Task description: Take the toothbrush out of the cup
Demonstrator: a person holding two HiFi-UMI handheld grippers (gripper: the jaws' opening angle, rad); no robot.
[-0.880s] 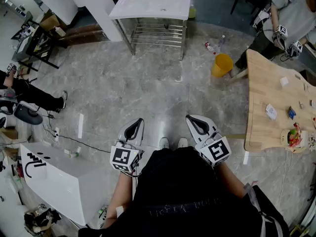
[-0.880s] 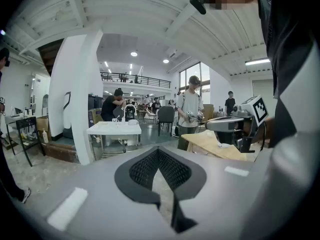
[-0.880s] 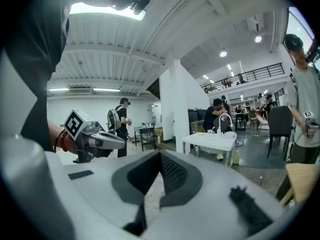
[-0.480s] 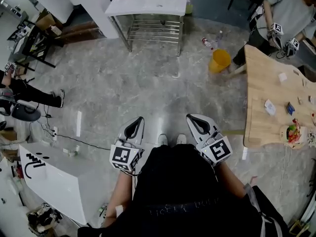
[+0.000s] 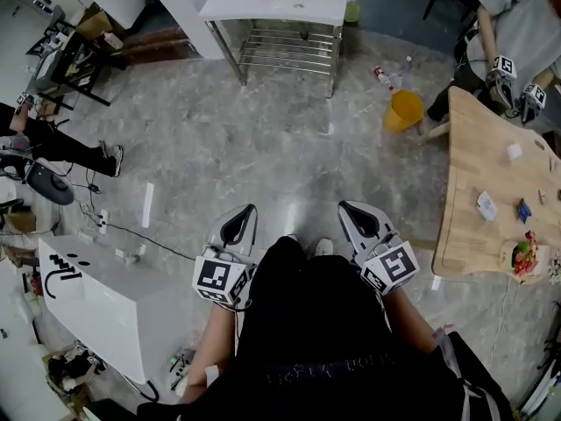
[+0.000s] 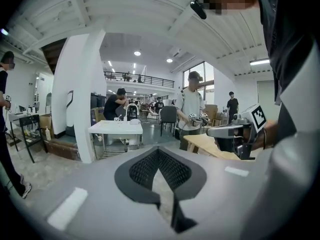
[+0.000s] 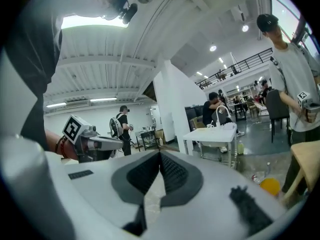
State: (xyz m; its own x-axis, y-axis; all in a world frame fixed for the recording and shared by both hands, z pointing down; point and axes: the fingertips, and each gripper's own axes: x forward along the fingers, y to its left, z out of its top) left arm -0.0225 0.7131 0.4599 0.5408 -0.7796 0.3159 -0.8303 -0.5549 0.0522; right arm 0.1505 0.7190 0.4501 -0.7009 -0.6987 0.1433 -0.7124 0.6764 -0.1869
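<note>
No toothbrush or cup can be made out in any view. In the head view I hold both grippers close in front of my waist, over the grey stone floor. My left gripper [image 5: 245, 212] is shut with nothing in it, and its pads meet at the tip [image 6: 158, 151] in the left gripper view. My right gripper [image 5: 344, 208] is also shut and empty, its jaws closed together [image 7: 160, 155] in the right gripper view. Both point forward and slightly down towards a white table [image 5: 280, 3] far ahead. Each gripper shows in the other's view, the right gripper [image 6: 235, 131] and the left gripper [image 7: 92, 141].
A wooden table [image 5: 486, 174] with small items stands to my right, a yellow bucket [image 5: 402, 110] on the floor by its far end. A white cabinet [image 5: 105, 301] sits low at my left. A person [image 5: 517, 24] with grippers stands behind the wooden table, another person [image 5: 53, 147] at the left.
The head view has shifted a little, so the floor and tables sit slightly lower and further right. Both grippers stay in the same place, still shut.
</note>
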